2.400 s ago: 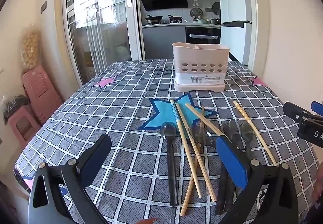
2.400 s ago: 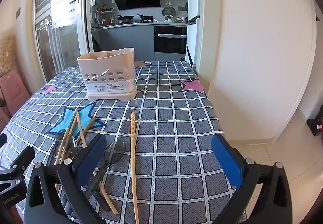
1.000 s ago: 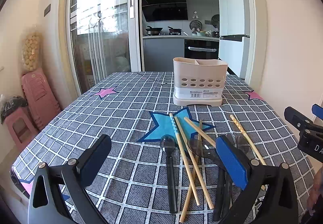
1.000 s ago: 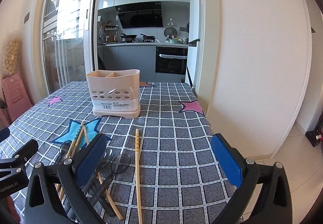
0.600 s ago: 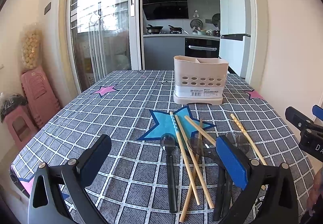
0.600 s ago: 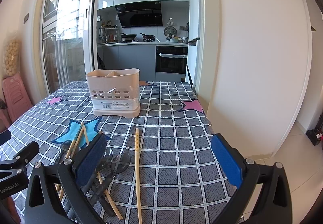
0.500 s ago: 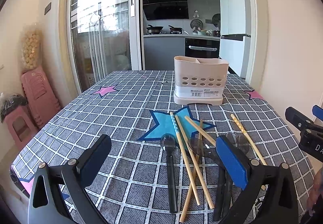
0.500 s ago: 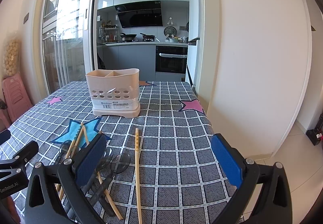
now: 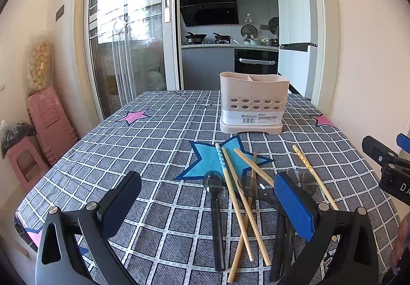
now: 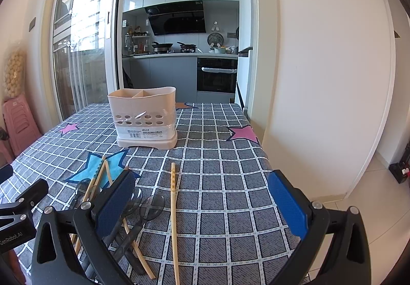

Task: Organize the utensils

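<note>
So far nothing looks sorted: the beige utensil holder (image 9: 254,102) stands at the 12 o'clock end of the bench (image 9: 143,146) with no handles rising above its rim, though its inside is mostly hidden from both views. All the utensils lie loose on the checked cloth nearer the cameras, well apart from the holder, so I judge the whole job is left to do.

The left gripper (image 9: 205,204) hangs with its jaws wide and nothing between them; the right gripper (image 10: 202,197) is the same, jaws wide and empty.

The holder is a matte, round-cornered plastic tub with a divider, two rows of round holes in its front wall, a paper label and a flared base. The bamboo chopsticks (image 9: 242,204) are slim, pale, straight sticks, crossed in a loose pile at the left view's 6 o'clock; one more chopstick (image 10: 174,210) lies alone at 6 o'clock in the right view. A dark spoon (image 9: 216,210) has a smoky, translucent bowl and a black handle; more such spoons (image 10: 143,210) overlap between the sticks. Cloth is woven-looking, grey with white grid and stars.
</note>
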Available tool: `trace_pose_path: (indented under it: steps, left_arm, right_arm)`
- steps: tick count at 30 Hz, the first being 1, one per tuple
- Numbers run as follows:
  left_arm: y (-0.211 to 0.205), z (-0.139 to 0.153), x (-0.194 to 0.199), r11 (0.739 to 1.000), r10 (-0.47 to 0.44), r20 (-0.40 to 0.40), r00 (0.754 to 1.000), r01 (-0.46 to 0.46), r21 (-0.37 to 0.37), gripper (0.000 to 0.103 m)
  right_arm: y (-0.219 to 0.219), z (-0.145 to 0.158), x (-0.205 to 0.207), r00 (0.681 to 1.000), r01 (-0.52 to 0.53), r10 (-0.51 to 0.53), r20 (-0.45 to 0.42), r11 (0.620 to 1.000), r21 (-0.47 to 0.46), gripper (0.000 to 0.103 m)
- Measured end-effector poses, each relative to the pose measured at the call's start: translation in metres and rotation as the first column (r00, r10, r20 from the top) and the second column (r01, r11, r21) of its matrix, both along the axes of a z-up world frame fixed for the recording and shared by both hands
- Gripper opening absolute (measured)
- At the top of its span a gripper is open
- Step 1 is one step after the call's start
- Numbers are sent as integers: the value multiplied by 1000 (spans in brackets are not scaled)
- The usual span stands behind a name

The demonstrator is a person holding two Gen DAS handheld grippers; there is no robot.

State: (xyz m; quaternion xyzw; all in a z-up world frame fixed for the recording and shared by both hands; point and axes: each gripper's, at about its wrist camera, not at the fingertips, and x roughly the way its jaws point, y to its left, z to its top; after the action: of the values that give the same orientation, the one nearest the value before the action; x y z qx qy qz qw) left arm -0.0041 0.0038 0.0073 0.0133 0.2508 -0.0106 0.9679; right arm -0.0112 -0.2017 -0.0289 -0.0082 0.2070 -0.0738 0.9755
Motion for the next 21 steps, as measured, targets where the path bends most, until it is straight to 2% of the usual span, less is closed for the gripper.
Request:
trace_pose_path:
  steps: [21]
  left_arm:
    - [0,-1,0,1000,2,-6,1000,-2,2,103]
  right_arm:
    - [-2,0,1,1000,2,-2,-6,1000,5,103]
